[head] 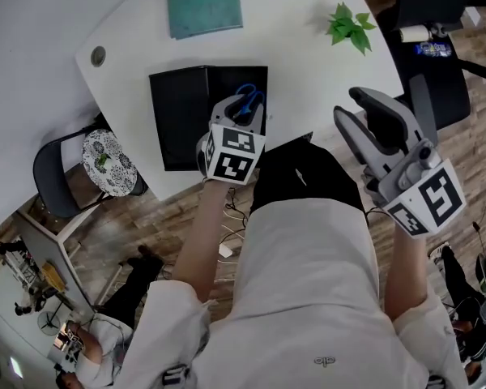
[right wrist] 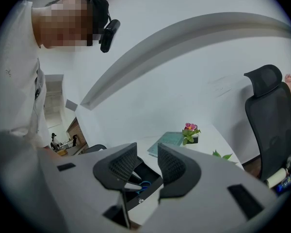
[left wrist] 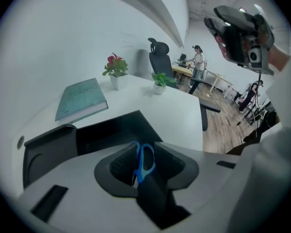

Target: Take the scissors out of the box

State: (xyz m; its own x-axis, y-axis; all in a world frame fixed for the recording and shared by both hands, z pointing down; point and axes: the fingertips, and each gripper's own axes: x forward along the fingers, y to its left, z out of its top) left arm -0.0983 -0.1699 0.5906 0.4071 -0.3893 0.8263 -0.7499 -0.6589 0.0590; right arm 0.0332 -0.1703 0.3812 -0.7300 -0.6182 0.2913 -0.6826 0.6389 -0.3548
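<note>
An open black box [head: 178,124] lies on the white table [head: 308,71]. Scissors with blue handles [head: 251,98] rest in its right half. My left gripper [head: 241,110] hangs just over them, pointing steeply down. In the left gripper view the blue handles [left wrist: 146,160] show in the gap between the two pads; the jaws stand apart and do not press on them. My right gripper [head: 350,104] is off to the right beyond the table's edge, open and holding nothing. The right gripper view shows its own gripper [right wrist: 148,155] open, with the box [right wrist: 153,174] and scissors [right wrist: 145,184] far below.
A teal book [head: 202,2] lies at the back of the table, with small potted plants [head: 350,24] to the right. A black office chair [head: 437,31] stands right of the table. A stool with a patterned cushion [head: 105,162] is at the left. Wooden floor lies below.
</note>
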